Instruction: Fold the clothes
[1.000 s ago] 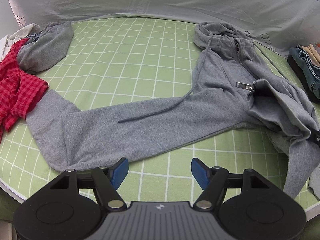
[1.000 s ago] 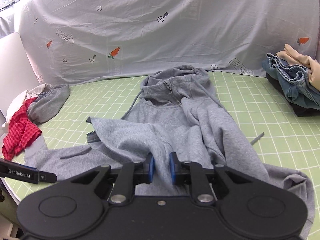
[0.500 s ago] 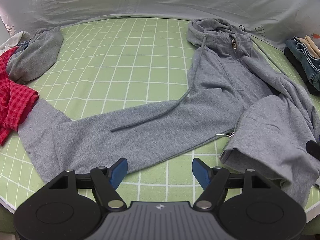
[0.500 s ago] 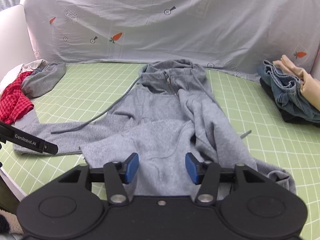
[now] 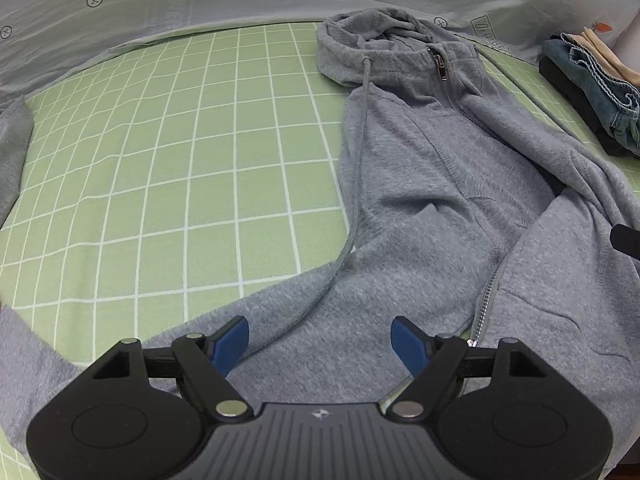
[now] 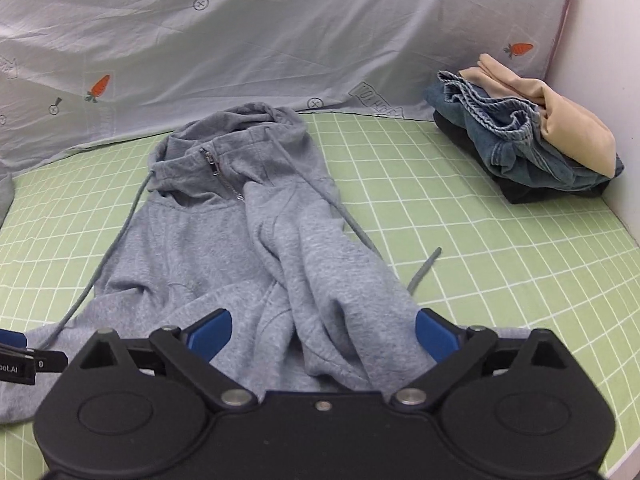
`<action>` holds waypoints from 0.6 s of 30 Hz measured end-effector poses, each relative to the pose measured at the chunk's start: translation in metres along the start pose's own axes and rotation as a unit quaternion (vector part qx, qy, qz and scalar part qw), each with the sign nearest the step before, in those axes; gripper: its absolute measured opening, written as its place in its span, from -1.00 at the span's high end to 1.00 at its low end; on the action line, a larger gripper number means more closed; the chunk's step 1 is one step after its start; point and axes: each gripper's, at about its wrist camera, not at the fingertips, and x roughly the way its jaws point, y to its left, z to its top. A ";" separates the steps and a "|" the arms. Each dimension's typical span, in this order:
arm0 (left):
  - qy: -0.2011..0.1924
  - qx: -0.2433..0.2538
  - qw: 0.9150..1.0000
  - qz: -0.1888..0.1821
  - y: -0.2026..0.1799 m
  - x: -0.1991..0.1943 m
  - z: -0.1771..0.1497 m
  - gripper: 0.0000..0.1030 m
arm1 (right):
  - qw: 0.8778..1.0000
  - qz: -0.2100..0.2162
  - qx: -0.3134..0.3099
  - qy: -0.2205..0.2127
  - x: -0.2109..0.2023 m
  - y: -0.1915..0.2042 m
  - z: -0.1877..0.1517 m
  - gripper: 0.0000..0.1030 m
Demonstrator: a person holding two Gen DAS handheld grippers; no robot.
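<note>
A grey zip hoodie lies face up on the green checked bedsheet, hood toward the back. Its left sleeve runs out to the left near the front edge. The right front panel is crumpled over the body. My left gripper is open, low over the sleeve and hem, with a drawstring trailing between its blue fingertips. My right gripper is open wide above the bunched right side of the hoodie, holding nothing.
A stack of folded clothes, denim and beige on black, sits at the back right by a white wall. A pale printed sheet hangs behind the bed. Another grey garment shows at the left edge.
My right gripper let go of the hoodie's front panel and opened wide; the panel now lies flat. Both grippers moved forward and lower over the hoodie.
</note>
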 end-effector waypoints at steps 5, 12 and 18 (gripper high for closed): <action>0.004 0.035 0.999 -0.028 -0.012 0.017 0.016 -0.53 | 0.998 -0.036 0.035 0.026 0.022 -0.008 0.003 -0.95; -0.016 0.067 0.997 -0.037 -0.022 0.027 0.021 -0.22 | 0.998 -0.038 0.039 0.031 0.025 -0.006 0.003 -0.81; -0.019 0.030 0.998 -0.059 -0.018 0.021 0.019 0.75 | 0.999 -0.009 0.035 0.022 0.018 -0.004 0.006 0.03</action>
